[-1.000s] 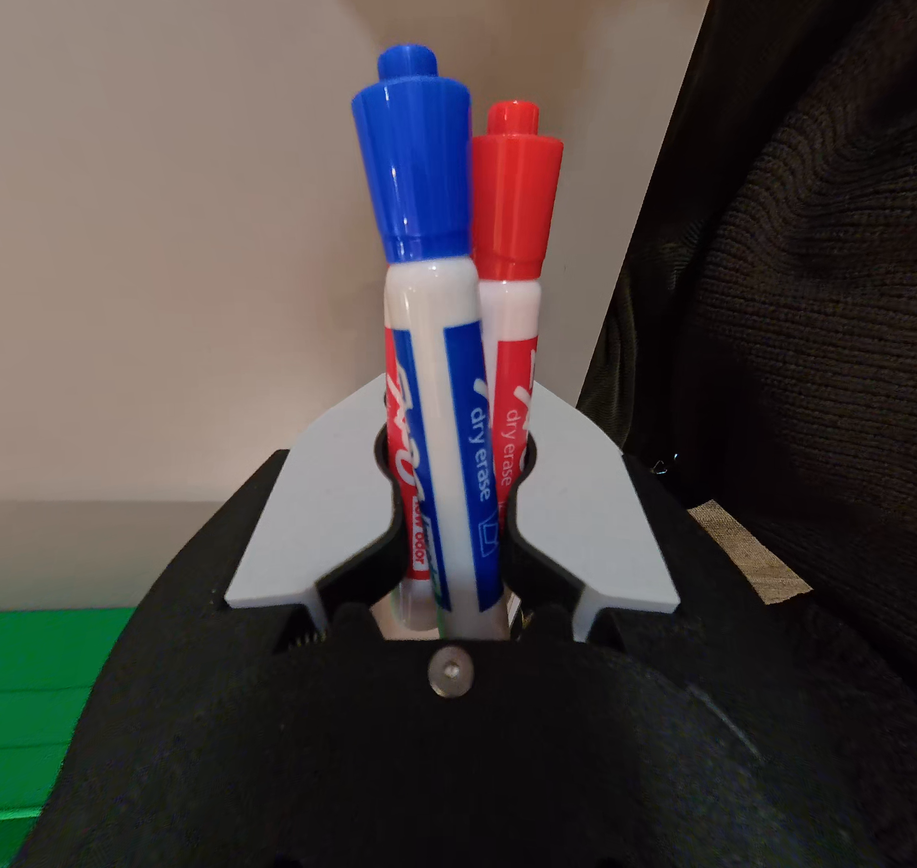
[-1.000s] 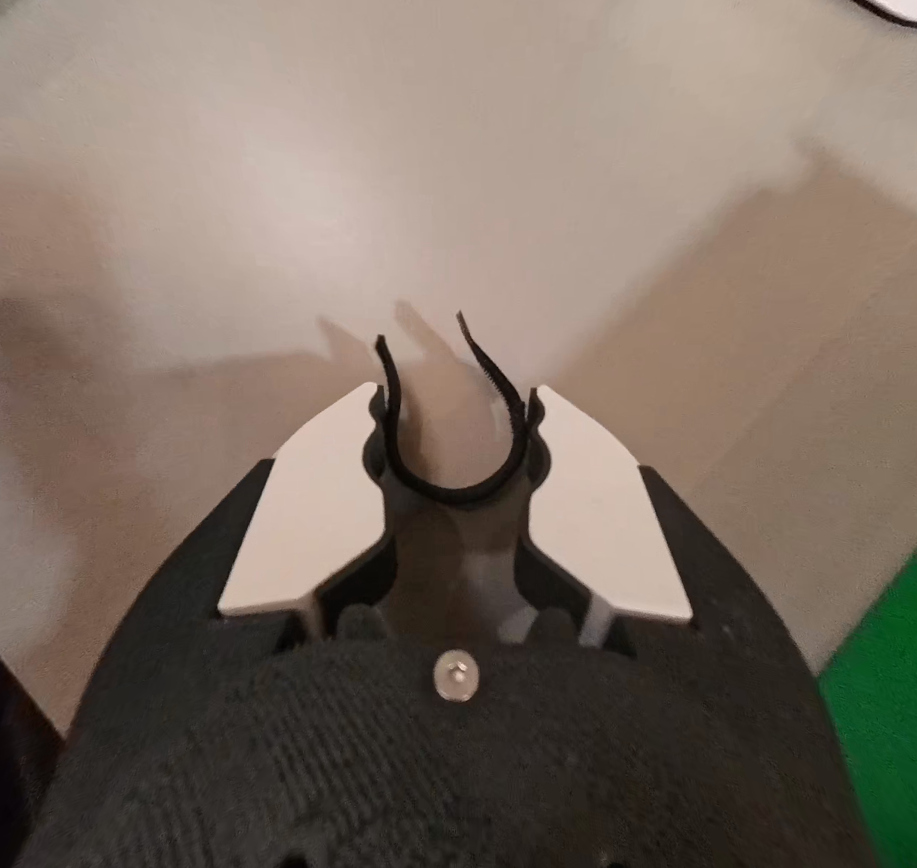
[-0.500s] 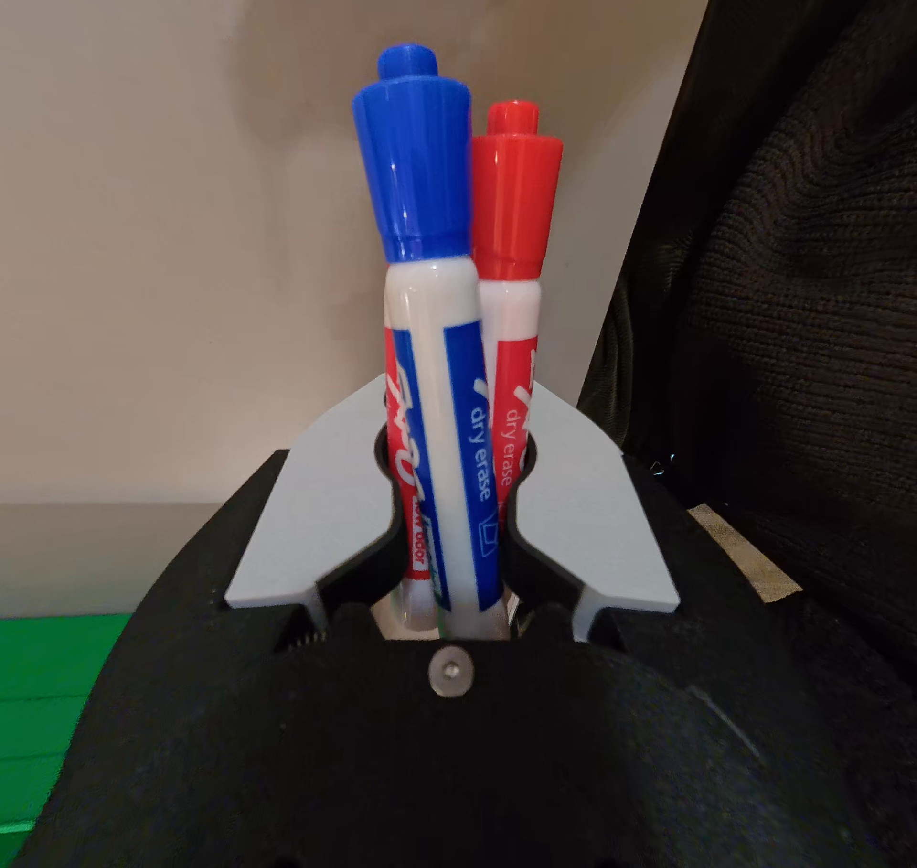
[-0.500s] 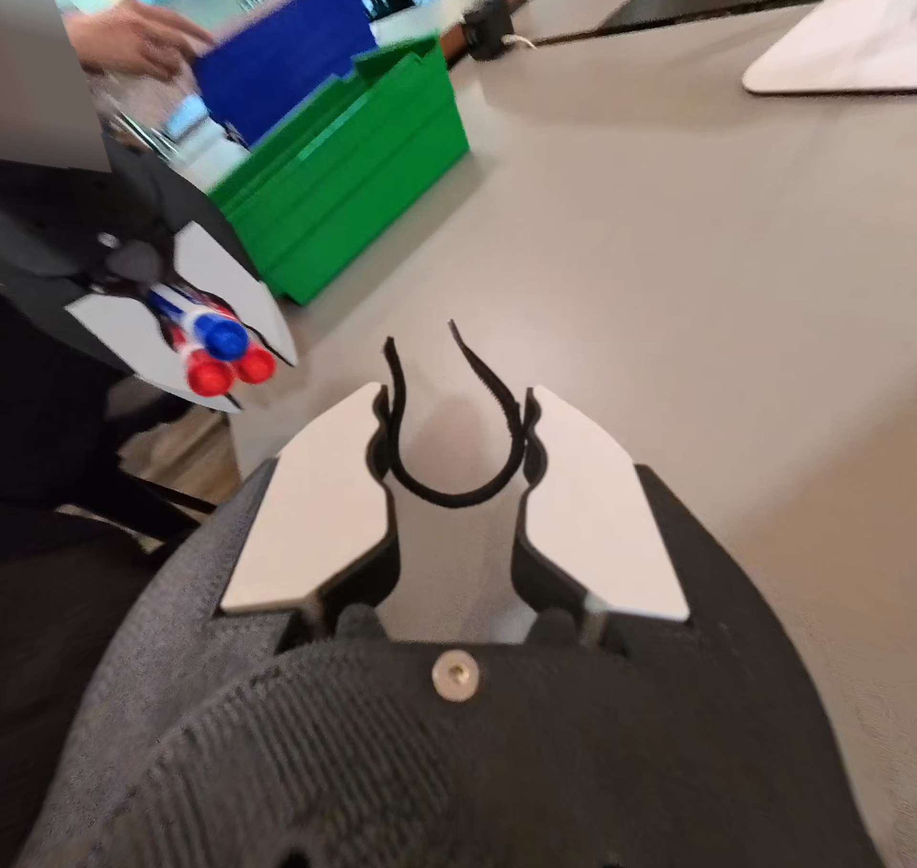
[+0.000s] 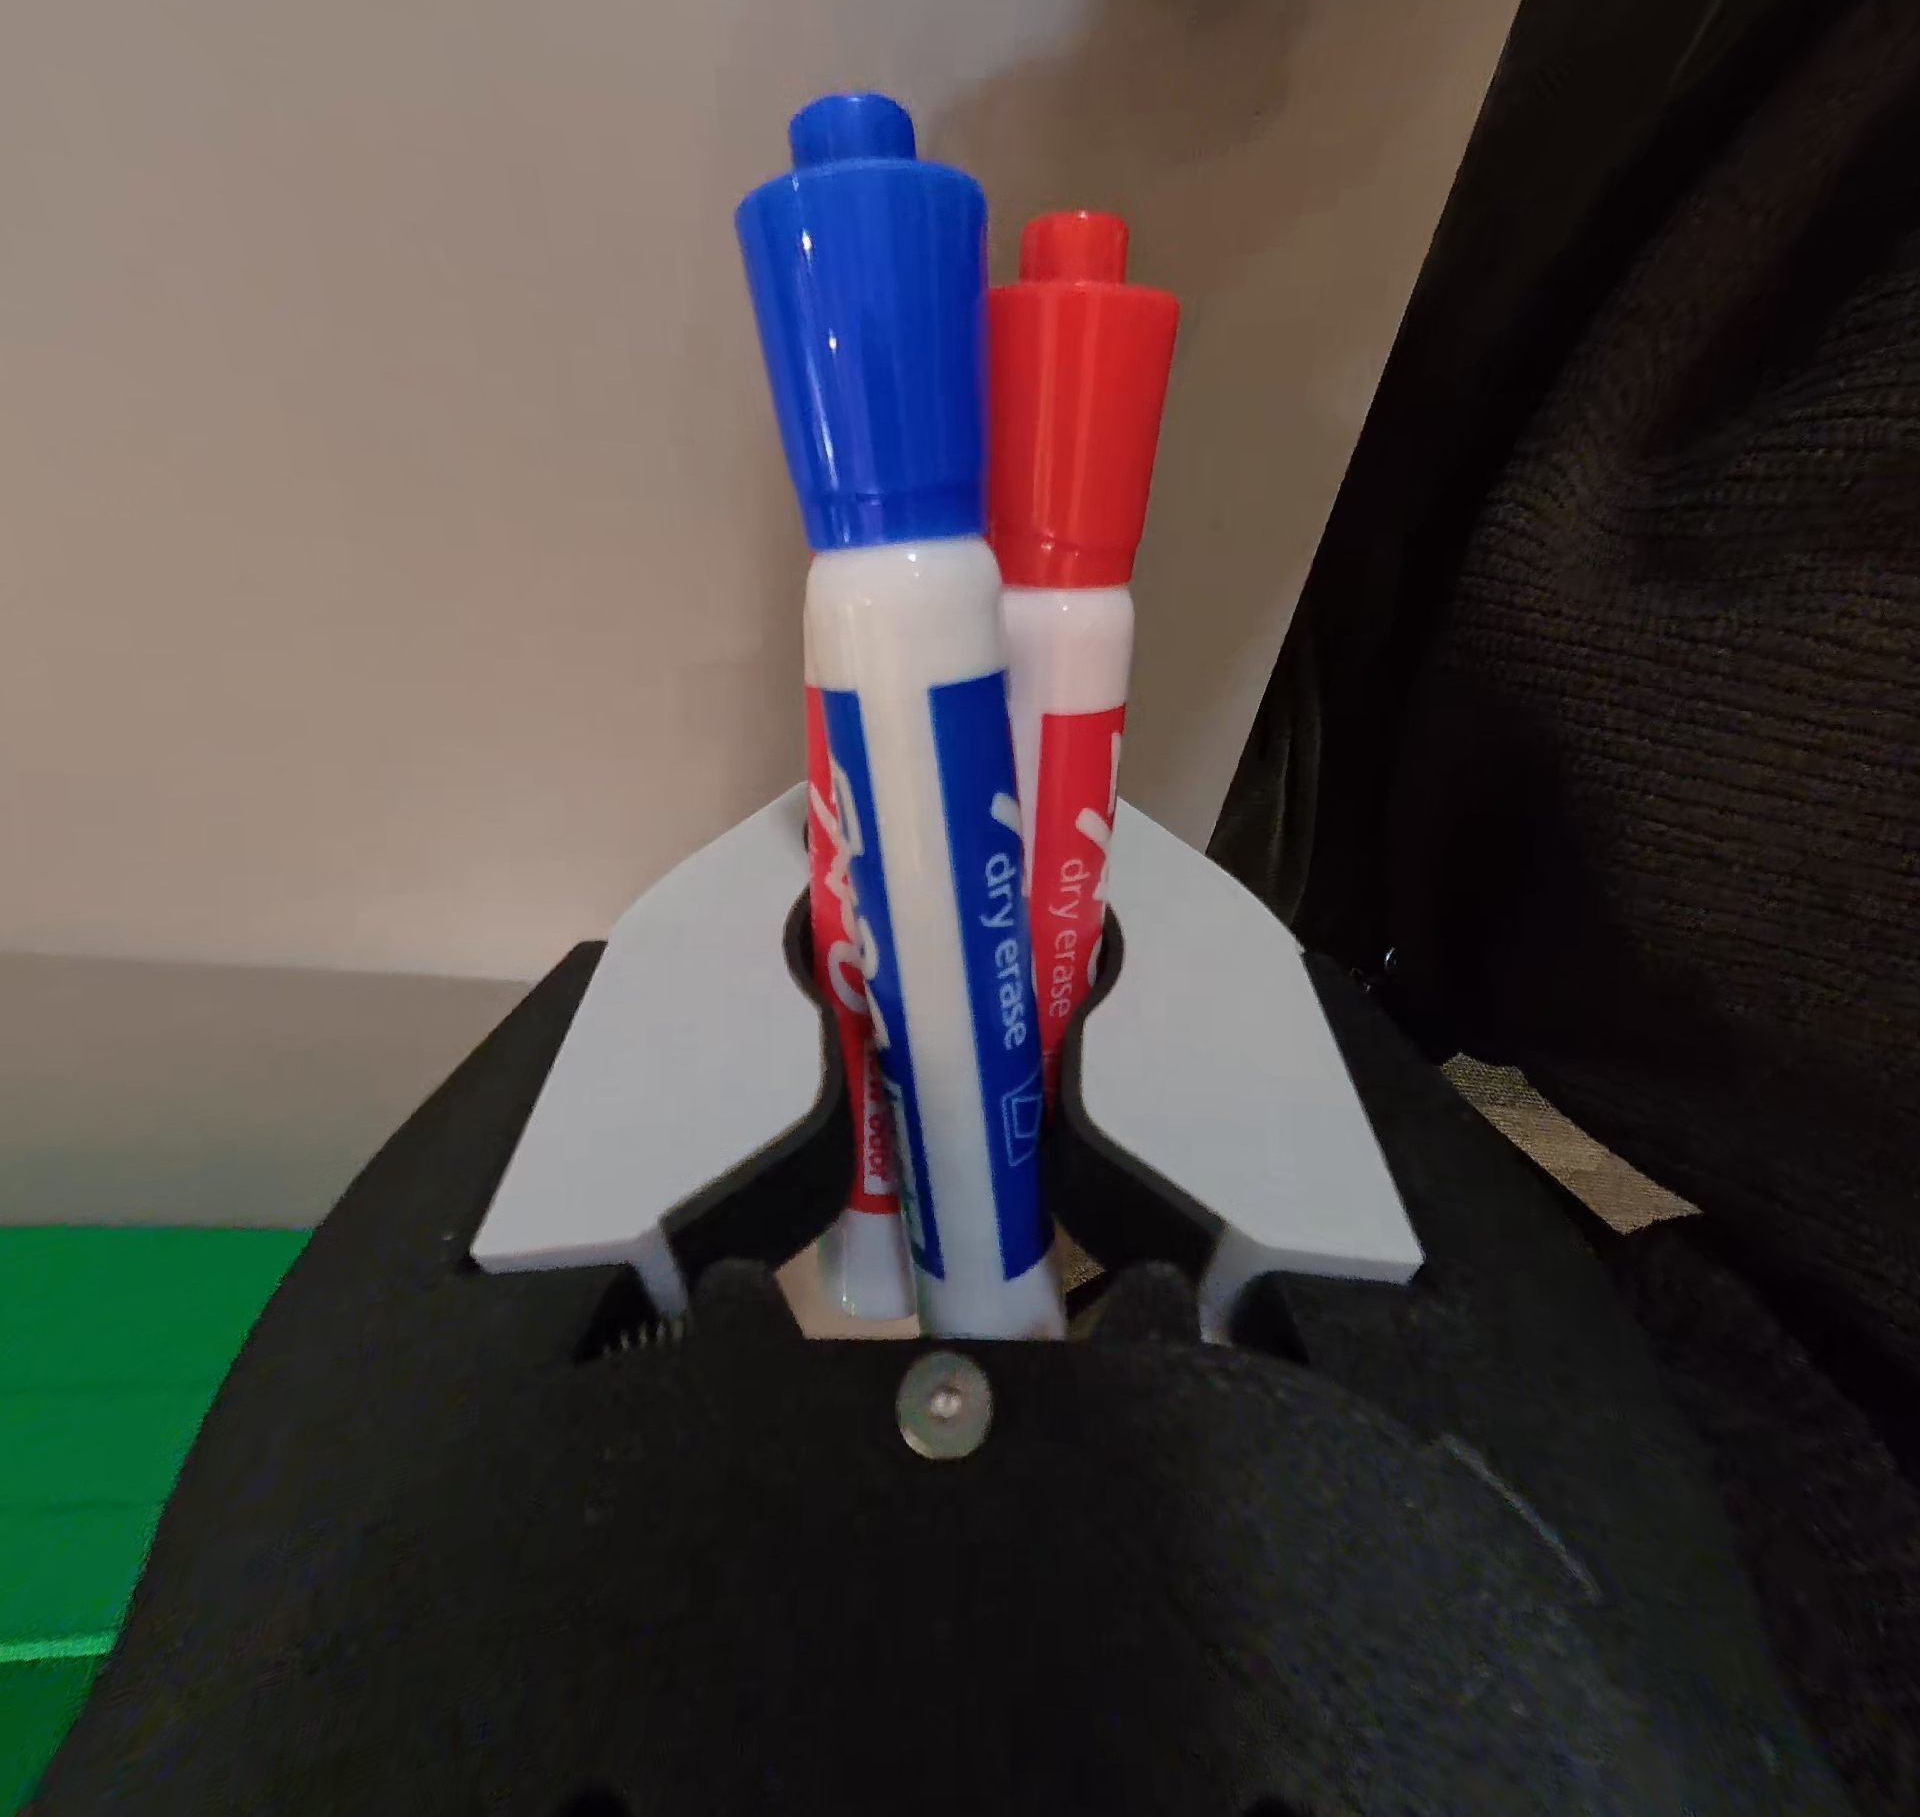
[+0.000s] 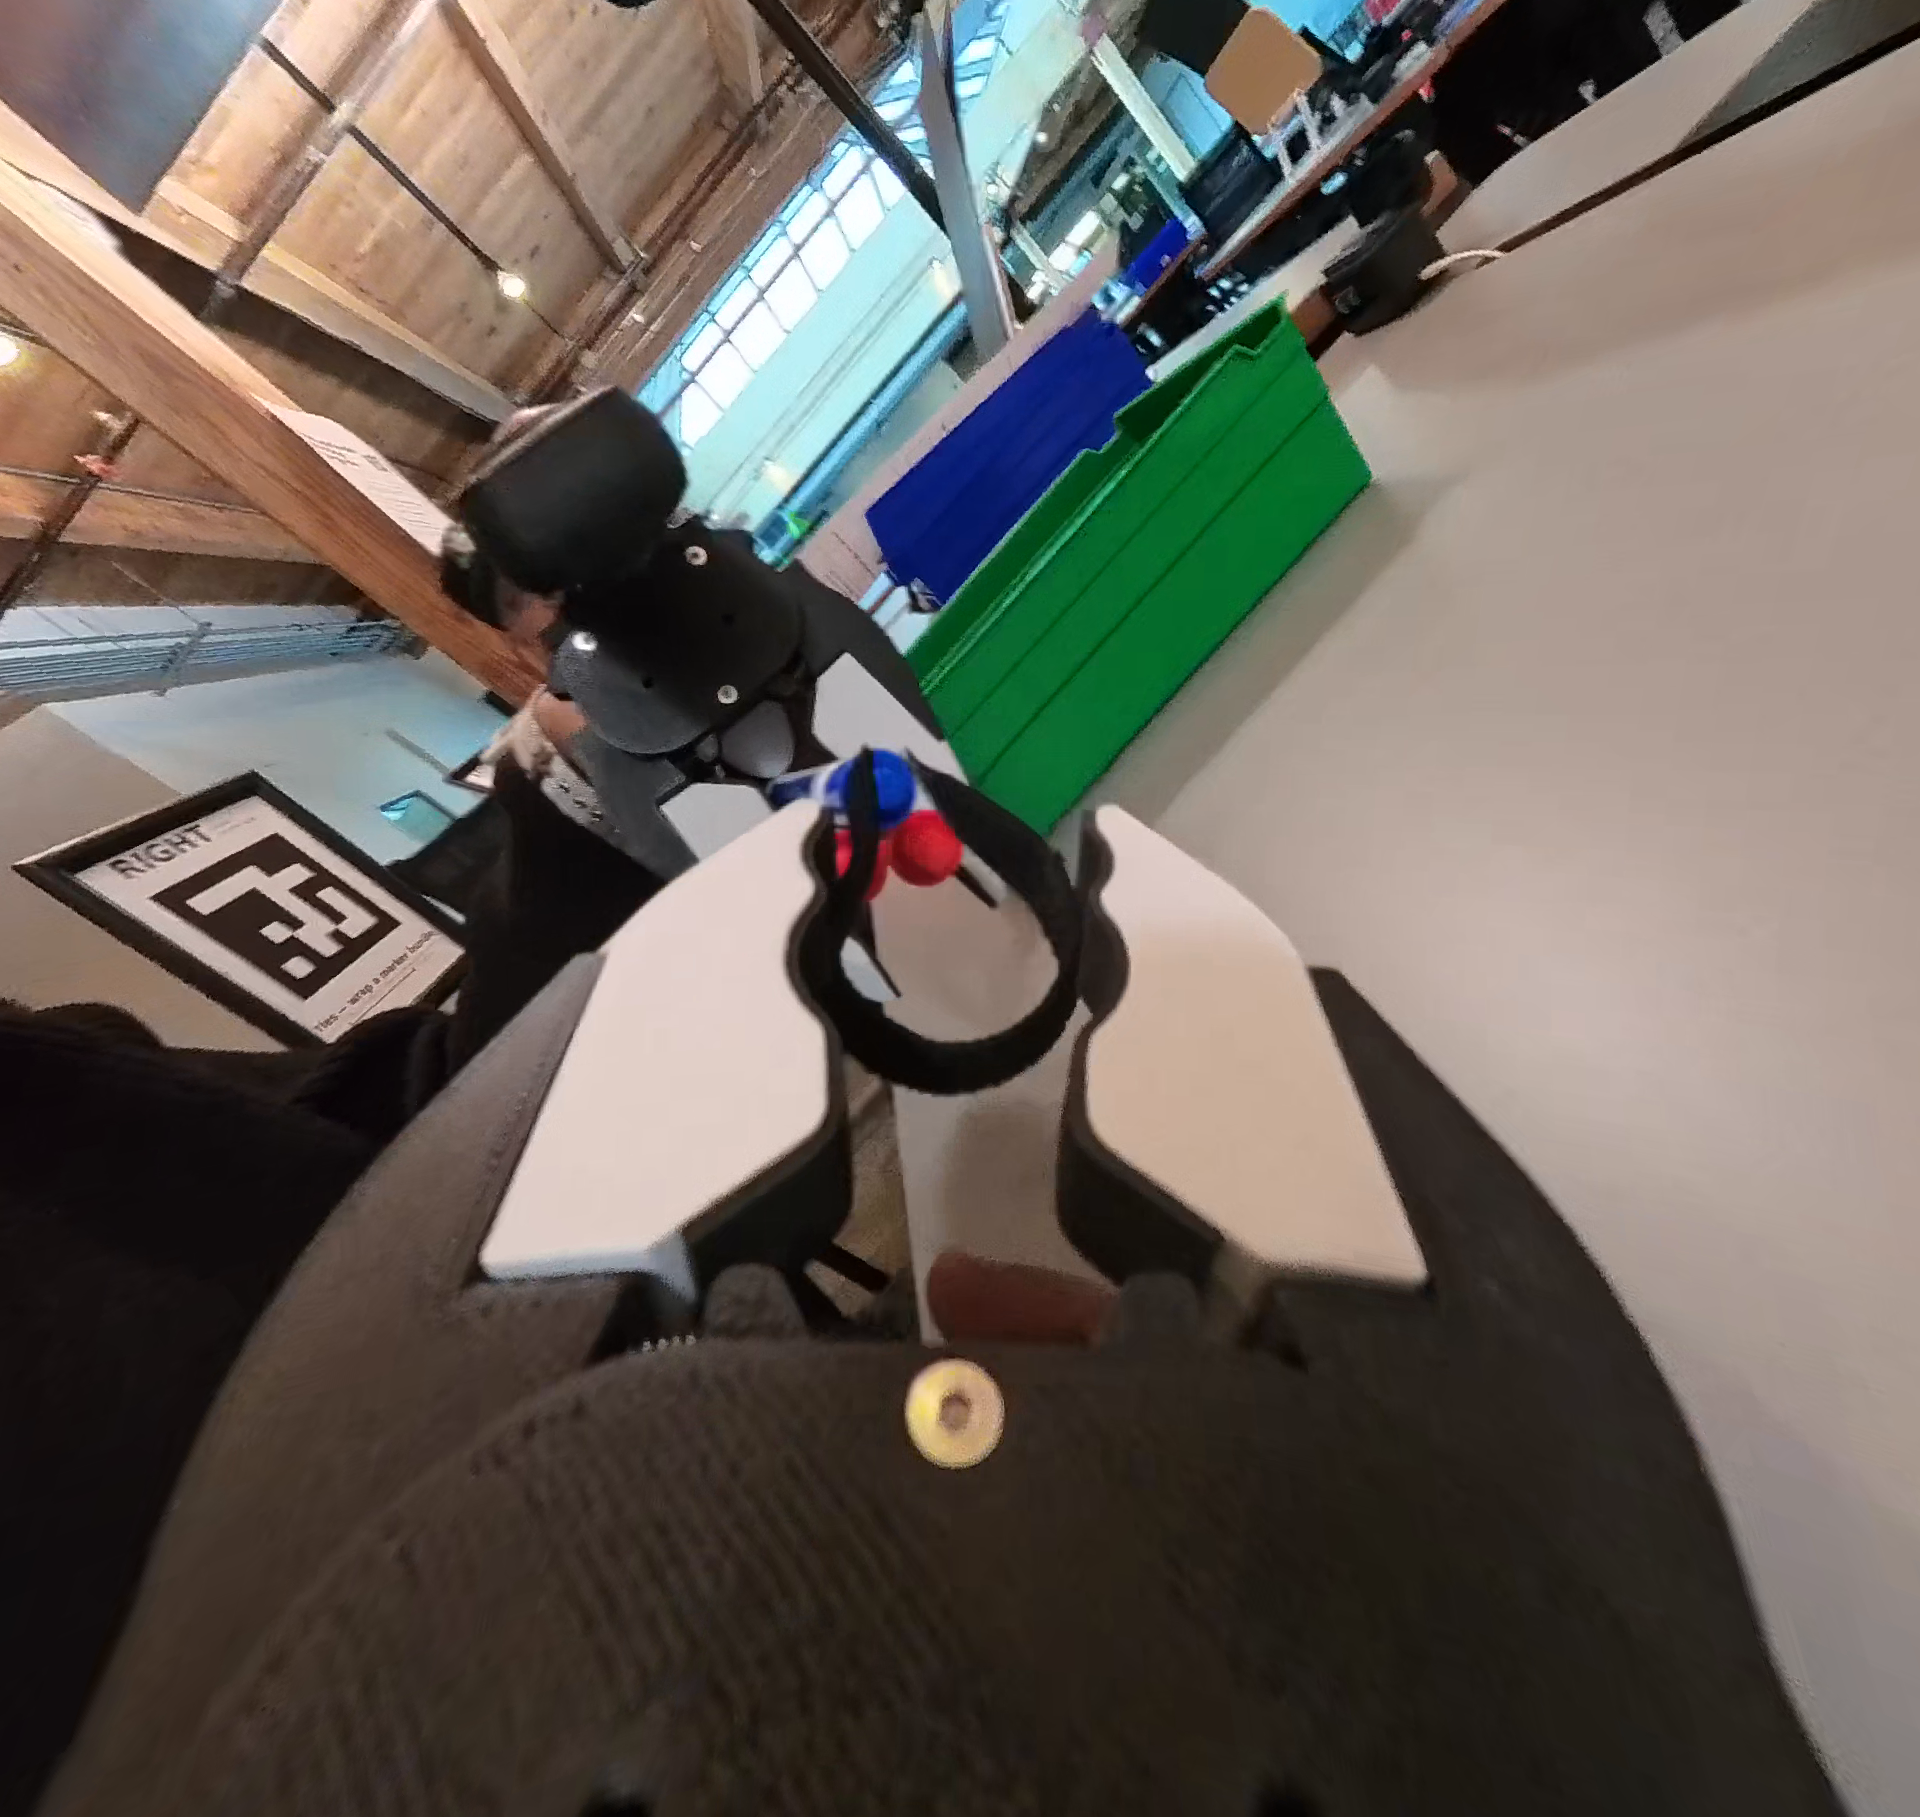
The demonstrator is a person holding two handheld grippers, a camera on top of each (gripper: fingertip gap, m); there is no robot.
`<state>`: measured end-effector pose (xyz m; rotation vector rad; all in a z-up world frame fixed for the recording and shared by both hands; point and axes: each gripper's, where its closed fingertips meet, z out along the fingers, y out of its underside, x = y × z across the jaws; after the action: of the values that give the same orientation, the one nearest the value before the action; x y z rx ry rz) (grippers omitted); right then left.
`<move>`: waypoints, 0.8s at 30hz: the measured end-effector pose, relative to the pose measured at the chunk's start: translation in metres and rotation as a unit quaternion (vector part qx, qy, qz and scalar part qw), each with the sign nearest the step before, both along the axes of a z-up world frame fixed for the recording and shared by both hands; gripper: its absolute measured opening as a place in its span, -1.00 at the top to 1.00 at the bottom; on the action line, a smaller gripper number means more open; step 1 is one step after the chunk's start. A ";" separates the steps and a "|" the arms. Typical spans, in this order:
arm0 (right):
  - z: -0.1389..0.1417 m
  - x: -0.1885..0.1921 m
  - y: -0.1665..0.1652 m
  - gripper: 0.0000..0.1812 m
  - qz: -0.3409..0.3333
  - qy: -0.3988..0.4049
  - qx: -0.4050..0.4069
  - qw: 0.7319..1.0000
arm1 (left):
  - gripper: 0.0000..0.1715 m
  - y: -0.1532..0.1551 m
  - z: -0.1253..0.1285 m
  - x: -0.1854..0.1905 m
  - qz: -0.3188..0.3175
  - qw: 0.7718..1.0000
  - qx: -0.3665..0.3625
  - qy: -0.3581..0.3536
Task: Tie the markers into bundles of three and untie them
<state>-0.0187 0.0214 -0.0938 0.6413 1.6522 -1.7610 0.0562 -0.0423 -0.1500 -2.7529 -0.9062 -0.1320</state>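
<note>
My left gripper (image 5: 956,832) is shut on a bundle of three dry-erase markers, held lengthwise between its fingers with the caps pointing forward. The blue-capped marker (image 5: 883,437) is in front, a red-capped one (image 5: 1081,437) is beside it, and another red one is mostly hidden behind. My right gripper (image 6: 951,832) is shut on a black hook-and-loop strap (image 6: 935,1066), bent into a U with its ends curling inward. In the right wrist view the left gripper (image 6: 831,780) faces me. The blue cap (image 6: 883,780) and a red cap (image 6: 925,848) sit just beyond the strap's opening.
A green bin (image 6: 1143,562) and a blue bin (image 6: 997,458) stand on the pale table (image 6: 1558,728) behind the left gripper. A framed sign with a square code (image 6: 260,915) is at the left. Dark knit clothing (image 5: 1662,624) fills the right of the left wrist view.
My right gripper has swung up from the table to face the left gripper, bringing the strap close in front of the marker caps. The strap's ends have curled inward. The left gripper has barely moved.
</note>
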 end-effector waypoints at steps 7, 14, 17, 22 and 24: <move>-0.070 -0.018 0.030 0.29 -0.006 0.160 0.306 0.938 | 0.49 -0.004 -0.005 0.000 0.004 1.000 -0.001 -0.008; -0.077 -0.034 0.060 0.07 -0.005 0.325 0.458 0.827 | 0.49 -0.004 -0.008 0.000 0.005 1.000 -0.002 -0.015; -0.086 -0.037 0.070 0.00 -0.004 0.343 0.507 0.791 | 0.50 -0.004 -0.009 0.000 0.005 1.000 -0.001 -0.017; -0.092 -0.036 0.069 -0.01 -0.024 0.353 0.517 0.780 | 0.49 -0.004 -0.011 0.002 0.004 1.000 -0.005 -0.022; -0.080 -0.037 0.074 0.11 -0.031 0.355 0.498 0.791 | 0.49 -0.003 -0.010 0.002 0.001 1.000 -0.003 -0.019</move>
<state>-0.0559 0.0951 -0.1735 0.4499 3.1688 -1.0605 0.0583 -0.0452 -0.1598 -2.7644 -0.9210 -0.1830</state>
